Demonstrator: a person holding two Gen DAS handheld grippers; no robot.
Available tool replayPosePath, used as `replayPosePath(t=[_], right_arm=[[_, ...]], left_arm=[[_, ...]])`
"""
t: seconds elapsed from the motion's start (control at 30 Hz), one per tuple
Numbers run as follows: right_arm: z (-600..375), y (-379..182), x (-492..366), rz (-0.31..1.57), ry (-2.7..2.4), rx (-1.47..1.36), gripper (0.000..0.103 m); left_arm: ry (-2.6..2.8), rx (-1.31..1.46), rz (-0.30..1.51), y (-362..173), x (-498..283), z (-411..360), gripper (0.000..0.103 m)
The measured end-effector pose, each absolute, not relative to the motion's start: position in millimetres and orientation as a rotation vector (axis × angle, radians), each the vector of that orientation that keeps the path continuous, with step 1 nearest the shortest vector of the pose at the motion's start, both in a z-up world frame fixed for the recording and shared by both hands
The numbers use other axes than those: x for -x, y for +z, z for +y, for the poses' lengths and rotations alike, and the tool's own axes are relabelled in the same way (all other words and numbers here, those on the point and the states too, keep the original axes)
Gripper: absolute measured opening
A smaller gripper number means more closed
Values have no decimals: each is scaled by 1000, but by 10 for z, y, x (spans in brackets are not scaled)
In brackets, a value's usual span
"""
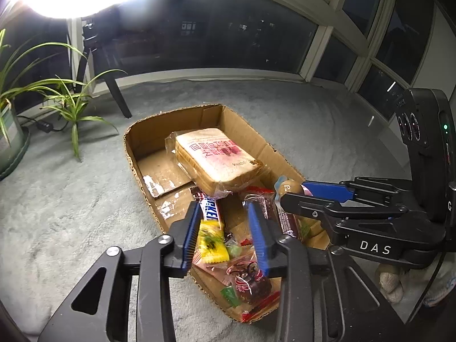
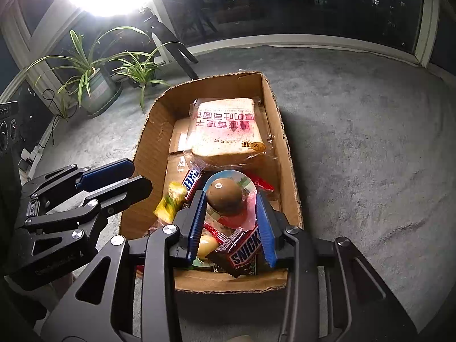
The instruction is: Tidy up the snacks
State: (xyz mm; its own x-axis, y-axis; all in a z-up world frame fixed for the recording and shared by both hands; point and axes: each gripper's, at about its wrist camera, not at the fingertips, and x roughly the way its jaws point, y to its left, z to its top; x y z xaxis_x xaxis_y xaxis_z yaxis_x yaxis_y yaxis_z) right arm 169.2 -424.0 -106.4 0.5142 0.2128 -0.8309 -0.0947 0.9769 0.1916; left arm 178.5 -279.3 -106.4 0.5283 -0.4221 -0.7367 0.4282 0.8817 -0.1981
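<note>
**A:** We have the right gripper [image 2: 232, 222] over the near end of the cardboard box [image 2: 148, 148], its fingers pinching the clear wrapper of a packaged brown egg [image 2: 223, 198]. The egg itself bulges just ahead of the fingertips, so we hold film, not the solid part.

**B:** That is our first worry. If the film slides between the pads, the egg drops onto the Snickers bar [image 2: 245, 249] lying right under the fingers.

**A:** And our left gripper [image 1: 225, 225]?

**B:** Its fingers stand apart, closed on nothing. A yellow snack packet [image 1: 212, 242] shows blurred between them, and we judge it is loose and falling, not held. The other Snickers bar [image 1: 209, 209] lies just beyond its left fingertip.

**A:** Then where that packet lands is out of our hands. It could fall against the box wall and tip out onto the grey carpet [image 1: 71, 199].

**B:** The two grippers are also close. The right one reaches in from the left gripper's right side, near its fingertips; moving either sideways risks a knock that shakes the egg free.

**A:** The bagged toast loaf [image 1: 216, 156] sits well ahead of both, at the far end of the box, clear of us. The heap of sweets [image 1: 245, 279] beneath the left gripper is loose and could shift if we press down.
</note>
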Motion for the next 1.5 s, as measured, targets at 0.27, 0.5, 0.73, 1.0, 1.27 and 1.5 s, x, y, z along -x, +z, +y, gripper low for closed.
replayPosePath(t=[0.27,0.5,0.73,1.0,1.27,1.5], right_arm=[[-4264,-1027,-1661,1000,169,-134,53],[-4322,-979,-1617,978,137,-150,74],[-4338,-943,-1591,971,108,-150,74],[-4256,-884,-1549,962,99,-151,74],[-4078,-713,-1419,925,90,-123,74],[-3871,-487,-1237,873,73,-107,75]], left_arm=[[-492,-26,869,-1053,-1777,-2784,53],[-475,-36,866,-1040,-1754,-2753,65],[-467,-33,854,-964,-1720,-2685,66],[-462,-32,839,-891,-1671,-2619,71],[-448,-28,815,-752,-1535,-2488,71],[-438,-22,779,-589,-1379,-2313,71]])
